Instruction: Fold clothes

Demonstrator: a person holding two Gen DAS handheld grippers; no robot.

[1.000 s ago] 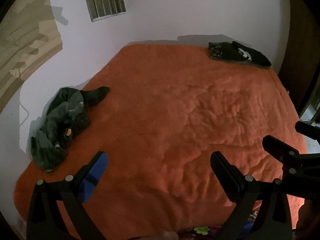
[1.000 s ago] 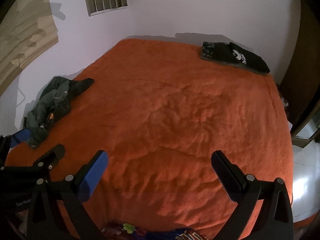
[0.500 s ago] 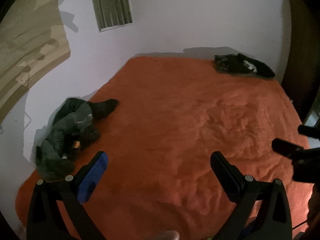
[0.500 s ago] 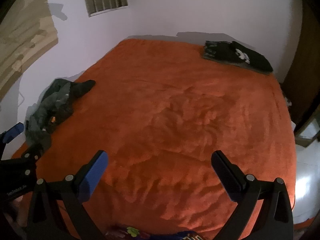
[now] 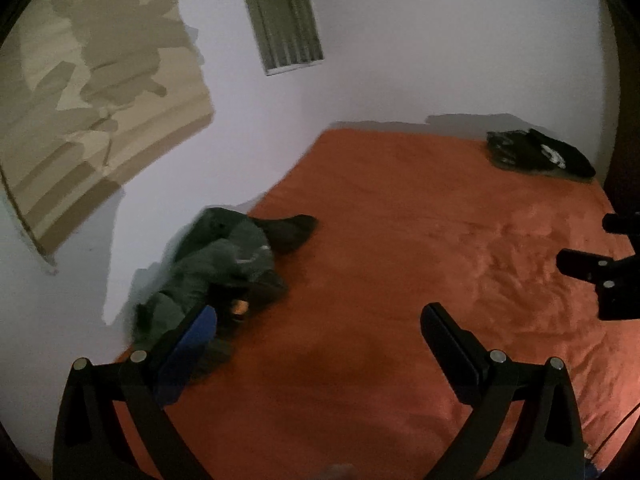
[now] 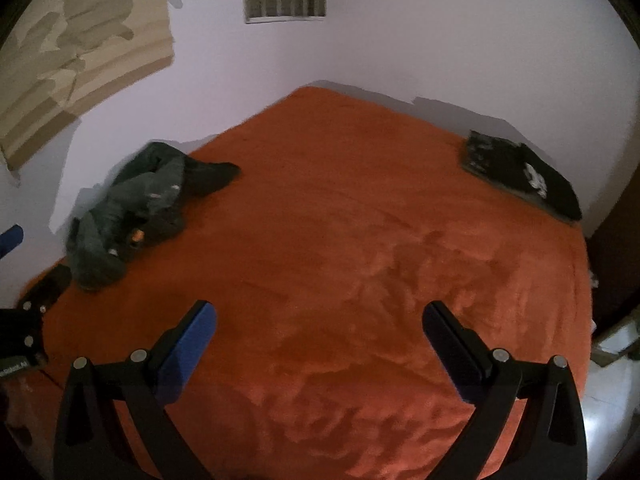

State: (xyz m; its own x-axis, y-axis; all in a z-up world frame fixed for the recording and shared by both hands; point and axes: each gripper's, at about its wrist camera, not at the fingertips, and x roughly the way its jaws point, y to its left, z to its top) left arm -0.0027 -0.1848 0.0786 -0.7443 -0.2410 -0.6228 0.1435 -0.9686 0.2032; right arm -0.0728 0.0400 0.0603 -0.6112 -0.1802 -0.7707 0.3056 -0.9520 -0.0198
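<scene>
Reach for the next garment

Clothes lie in two places on the orange bed (image 6: 340,240). A crumpled grey-green heap (image 6: 128,208) sits at the bed's left edge, against the wall; a dark folded pile (image 6: 520,172) rests flat in the far right corner, well apart from it. The middle of the bed is bare.

Both grippers hang above the near part of the bed, holding nothing. The left gripper (image 5: 318,322) has its jaws wide apart, the blue-padded one just in front of the heap's near end in its own view. The right gripper (image 6: 320,320) also has its jaws spread, aimed at the bare middle.

By my reading, the step in hand is the fetch: one garment looks done and set aside, and the heap is unfolded. The next move calls for the left gripper to go down onto the heap and close on a single layer, preferably an edge or a sleeve, then drag it to the bare middle. The heap may hold more than one piece; I cannot tell.
</scene>
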